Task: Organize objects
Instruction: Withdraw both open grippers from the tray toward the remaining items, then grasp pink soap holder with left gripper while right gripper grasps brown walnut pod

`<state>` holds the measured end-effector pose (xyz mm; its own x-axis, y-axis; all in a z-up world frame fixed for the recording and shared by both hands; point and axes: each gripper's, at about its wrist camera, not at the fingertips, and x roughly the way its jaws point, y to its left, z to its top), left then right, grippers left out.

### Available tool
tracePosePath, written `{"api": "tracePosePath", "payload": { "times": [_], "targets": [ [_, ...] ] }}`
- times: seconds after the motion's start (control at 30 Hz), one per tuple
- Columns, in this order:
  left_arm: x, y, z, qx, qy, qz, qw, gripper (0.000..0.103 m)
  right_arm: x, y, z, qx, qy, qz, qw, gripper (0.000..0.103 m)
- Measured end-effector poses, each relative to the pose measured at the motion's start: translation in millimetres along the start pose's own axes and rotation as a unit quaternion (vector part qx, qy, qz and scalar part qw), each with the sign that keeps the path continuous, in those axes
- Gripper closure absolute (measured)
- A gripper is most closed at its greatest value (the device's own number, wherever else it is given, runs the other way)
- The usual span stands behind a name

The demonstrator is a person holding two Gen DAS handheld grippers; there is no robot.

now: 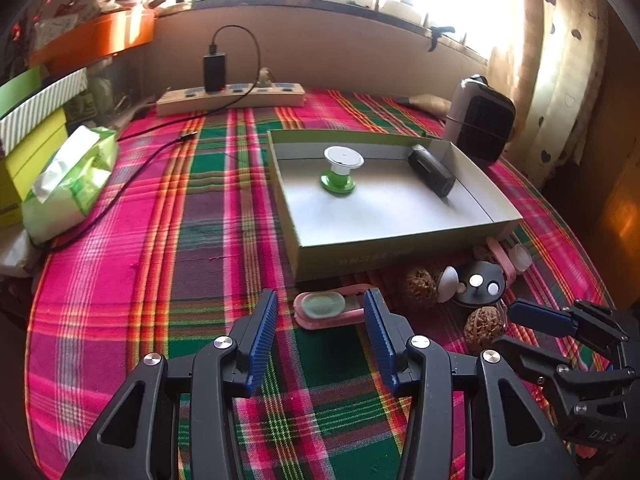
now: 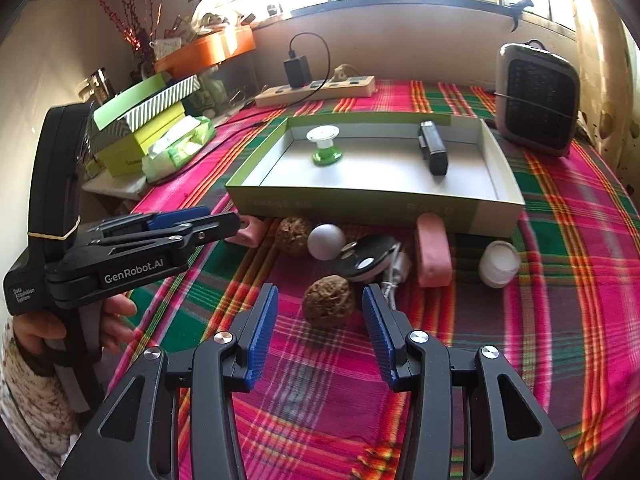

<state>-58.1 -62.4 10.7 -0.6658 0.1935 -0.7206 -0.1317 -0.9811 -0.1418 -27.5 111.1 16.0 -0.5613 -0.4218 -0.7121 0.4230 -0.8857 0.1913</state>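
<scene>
Left wrist view: left claw (image 1: 321,307) angled down, spread, empty; right claw (image 2: 320,303) spread before walnut (image 2: 329,299).

Left wrist view: looks forward and downward along its own fingers, low and close over the plaid tablecloth (image 1: 160,280), facing the window wall. Right wrist view: the same downward tilt, set further to the right, close above the cloth and facing the same wall. Shared field: the shallow green box (image 1: 360,258) (image 2: 360,204), the power strip (image 1: 230,100) (image 2: 316,90), the heater (image 1: 480,120) (image 2: 536,100), and the small objects before the box.
</scene>
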Motion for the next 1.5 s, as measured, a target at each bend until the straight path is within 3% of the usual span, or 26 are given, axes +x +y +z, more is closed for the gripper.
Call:
{"api": "tracePosePath", "payload": {
  "times": [0.77, 0.93, 1.3, 1.5],
  "targets": [
    [6.0, -13.6, -7.0, 0.028, 0.026, -0.029, 0.9989, 0.059, 16.5, 2.6, 0.2, -0.030, 0.026, -0.042, 0.998, 0.058],
    [3.3, -17.6, -11.0, 0.025, 0.031, -0.043, 0.9983, 0.059, 16.9, 3.4, 1.0, -0.032, 0.026, -0.043, 0.998, 0.070],
    [13.1, -15.4, -5.0, 0.028, 0.037, -0.002, 0.9989, 0.059, 14.5, 2.7, -0.8, -0.036, 0.026, -0.040, 0.998, 0.070],
    [15.9, -17.4, -3.3, 0.033, 0.037, -0.002, 0.9988, 0.059, 14.6, 3.4, -1.0, -0.036, 0.026, -0.038, 0.998, 0.070]
  ]
}}
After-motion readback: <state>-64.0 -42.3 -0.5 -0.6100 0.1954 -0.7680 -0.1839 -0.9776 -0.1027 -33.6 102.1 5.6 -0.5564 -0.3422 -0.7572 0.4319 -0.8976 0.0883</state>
